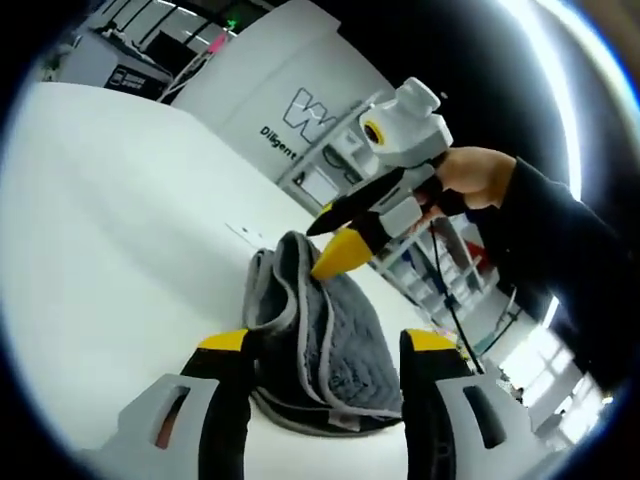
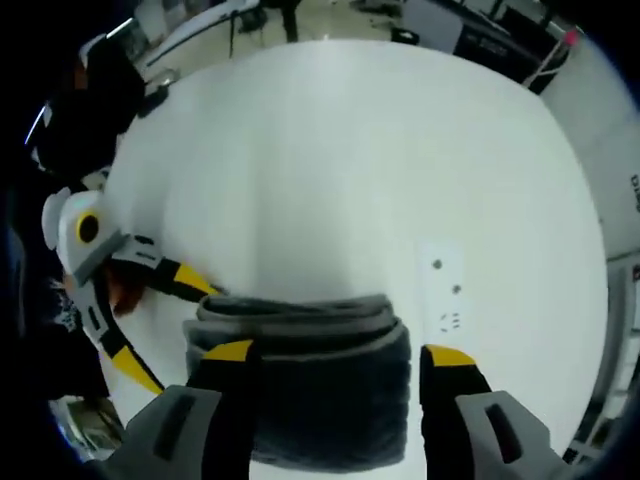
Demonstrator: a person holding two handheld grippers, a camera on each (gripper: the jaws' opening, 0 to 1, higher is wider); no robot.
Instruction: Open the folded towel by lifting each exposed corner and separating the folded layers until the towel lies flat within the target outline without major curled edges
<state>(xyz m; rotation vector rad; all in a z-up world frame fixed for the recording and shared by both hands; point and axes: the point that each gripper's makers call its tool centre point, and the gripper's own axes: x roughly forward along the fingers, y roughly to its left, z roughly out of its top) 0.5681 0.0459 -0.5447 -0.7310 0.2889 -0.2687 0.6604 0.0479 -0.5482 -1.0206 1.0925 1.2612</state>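
A folded grey towel [image 1: 325, 335] with a lighter hem lies on the white table [image 1: 120, 220]. My left gripper [image 1: 328, 345] is open, its yellow-tipped jaws standing on either side of the towel's near end. The right gripper [image 1: 318, 250] comes in from the right, held by a hand [image 1: 480, 175], and hangs open just over the towel's far fold. In the right gripper view the towel [image 2: 320, 395] lies between and below my open right gripper [image 2: 340, 355]. The left gripper [image 2: 172, 335] is open at the towel's left end.
A small white patch with dots [image 2: 445, 290] marks the table beyond the towel. A white wall with lettering [image 1: 300, 115] and shelving [image 1: 440, 275] stand past the table's far edge. A dark sleeve [image 1: 565, 250] reaches in from the right.
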